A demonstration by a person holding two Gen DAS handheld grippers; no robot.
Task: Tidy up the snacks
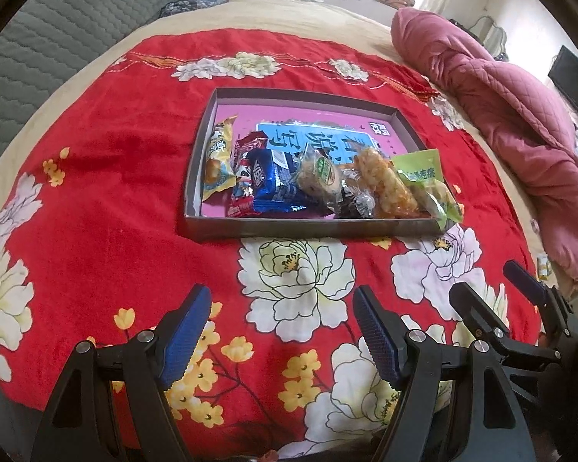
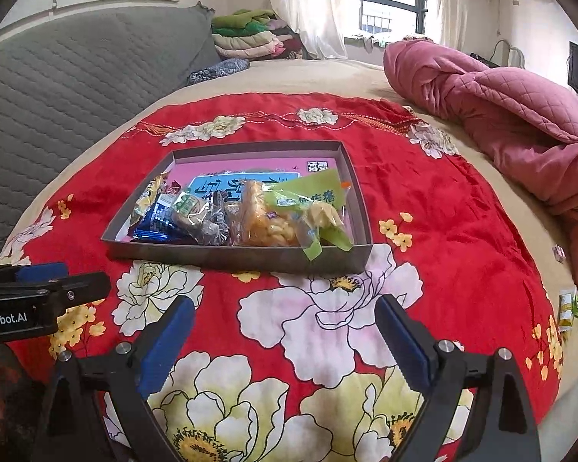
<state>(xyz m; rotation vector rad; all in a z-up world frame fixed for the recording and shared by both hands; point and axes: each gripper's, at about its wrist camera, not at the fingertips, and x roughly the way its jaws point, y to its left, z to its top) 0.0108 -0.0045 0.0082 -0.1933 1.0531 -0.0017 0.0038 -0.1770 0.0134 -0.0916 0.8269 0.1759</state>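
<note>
A shallow grey tray [image 1: 308, 229] [image 2: 231, 256] lies on a red floral cloth [image 1: 115, 192] spread over a bed. A row of snacks fills its near side: a yellow packet [image 1: 219, 165], a blue packet [image 1: 273, 188] [image 2: 158, 223], a round cake in clear wrap [image 1: 320, 177] [image 2: 190, 208], an orange fried snack [image 1: 385, 184] [image 2: 262, 215] and a green packet [image 1: 424, 181] [image 2: 312, 196]. My left gripper [image 1: 281, 296] [image 2: 69, 275] hovers open over the cloth, short of the tray. To its right, my right gripper [image 2: 284, 304] [image 1: 485, 281] is also open and holds nothing.
A bunched pink quilt [image 1: 501, 115] [image 2: 501, 107] lies at the right of the bed. Small loose packets [image 2: 568, 304] [image 1: 544, 265] rest near the bed's right edge. A grey quilted cushion [image 1: 38, 38] rises on the left, and folded clothes [image 2: 250, 34] are stacked at the back.
</note>
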